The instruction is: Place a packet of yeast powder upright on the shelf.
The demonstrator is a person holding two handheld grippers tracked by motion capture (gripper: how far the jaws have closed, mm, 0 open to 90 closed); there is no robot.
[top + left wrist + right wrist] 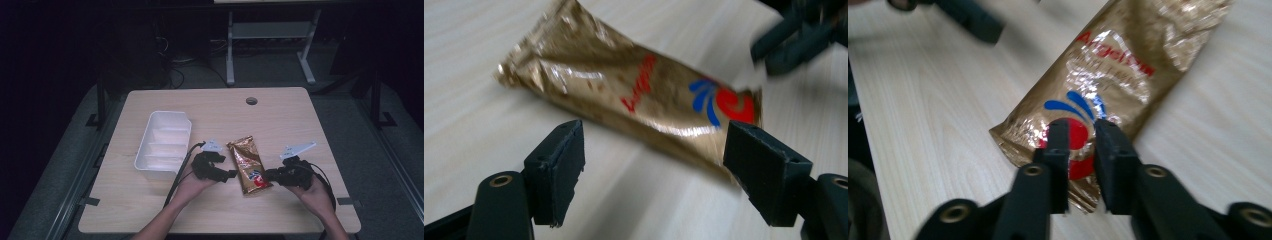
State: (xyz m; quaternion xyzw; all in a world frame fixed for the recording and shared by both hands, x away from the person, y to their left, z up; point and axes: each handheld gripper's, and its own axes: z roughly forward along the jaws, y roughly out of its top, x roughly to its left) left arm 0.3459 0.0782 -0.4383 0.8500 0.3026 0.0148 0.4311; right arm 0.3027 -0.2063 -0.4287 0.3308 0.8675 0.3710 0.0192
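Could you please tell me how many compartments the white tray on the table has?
3, as far as the high view shows. The white tray is split by two dividers: one compartment at the far end, one in the middle, one at the near end. The near wall may hide part of the last.

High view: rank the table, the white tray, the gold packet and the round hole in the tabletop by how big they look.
1. table
2. white tray
3. gold packet, a bit smaller than the tray
4. round hole, far the smallest

The hole lies farther from the camera, but the gap is too wide for that to change the order.
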